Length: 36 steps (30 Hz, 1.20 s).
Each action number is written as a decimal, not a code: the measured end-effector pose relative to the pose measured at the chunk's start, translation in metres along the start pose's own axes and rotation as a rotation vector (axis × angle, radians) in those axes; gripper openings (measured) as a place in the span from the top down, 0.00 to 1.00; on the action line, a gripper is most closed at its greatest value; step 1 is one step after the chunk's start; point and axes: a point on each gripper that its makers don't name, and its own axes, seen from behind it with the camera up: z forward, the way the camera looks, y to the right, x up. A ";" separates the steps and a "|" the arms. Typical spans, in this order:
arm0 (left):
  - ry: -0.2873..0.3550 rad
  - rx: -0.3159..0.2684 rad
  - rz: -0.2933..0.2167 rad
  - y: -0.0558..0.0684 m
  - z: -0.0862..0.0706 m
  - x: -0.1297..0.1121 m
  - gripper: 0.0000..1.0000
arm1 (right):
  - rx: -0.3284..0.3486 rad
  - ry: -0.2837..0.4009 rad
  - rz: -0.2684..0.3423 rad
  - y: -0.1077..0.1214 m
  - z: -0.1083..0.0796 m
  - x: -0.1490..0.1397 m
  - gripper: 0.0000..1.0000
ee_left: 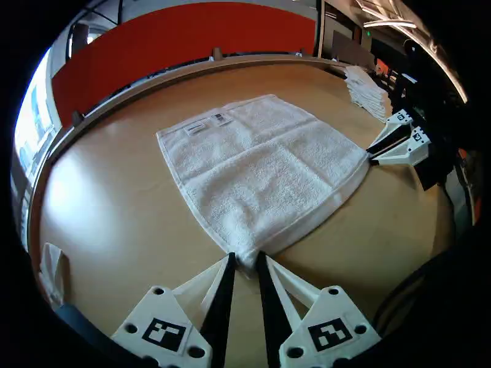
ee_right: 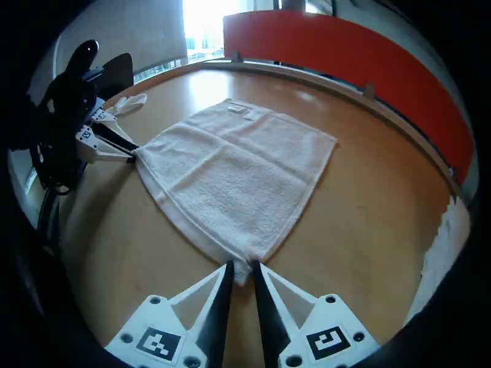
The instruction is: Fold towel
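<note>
Table [ee_left: 123, 202]: one, pale wood with a curved far rim. Its near edge is cut off at the bottom of both gripper views. Bare wood lies open all round the towel [ee_left: 264, 165], with broad stretches to either side.
Red panel [ee_left: 184, 43]: one, upright just behind the table's far rim. Its ends run out of sight.
Towel: one, white, spread flat near the middle of the table. It has four corners, the two far ones lying free and the two near ones held. A hemmed edge runs straight between the held corners.
Stack of folded towels [ee_left: 368, 92]: one white pile at the table's rim, beyond the right gripper [ee_right: 240, 268] and well apart from the spread towel. The pieces in it are too blurred to count.
Left gripper [ee_left: 245, 262]: one. Its two fingers are drawn in and pinch a near corner of the towel, which bunches between the tips.
Right gripper: one. Its fingers are likewise clamped on the neighbouring corner. The dark hand and handle behind it are hard to make out.
Crumpled white piece [ee_left: 52, 270]: one, near the rim on the left gripper's side and partly cut off. I cannot tell what it is.
Tags [ee_left: 208, 122]: two, small, side by side on the towel's far edge. They are too small to make out.
</note>
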 end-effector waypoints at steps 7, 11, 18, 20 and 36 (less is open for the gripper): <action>-0.004 -0.001 -0.007 0.001 -0.001 0.000 0.80 | 0.011 0.003 0.001 -0.006 -0.001 0.002 0.83; -0.010 -0.008 -0.023 0.001 -0.002 0.000 0.81 | 0.013 0.011 0.015 -0.007 -0.003 0.004 0.84; -0.010 -0.023 -0.035 0.007 -0.004 0.005 0.81 | 0.003 0.031 0.026 -0.003 -0.010 0.010 0.84; -0.004 -0.022 -0.036 0.008 -0.006 0.008 0.82 | -0.001 0.039 0.026 -0.003 -0.013 0.014 0.84; 0.054 -0.007 -0.077 0.006 -0.047 0.050 0.82 | -0.027 0.121 0.036 -0.001 -0.052 0.056 0.84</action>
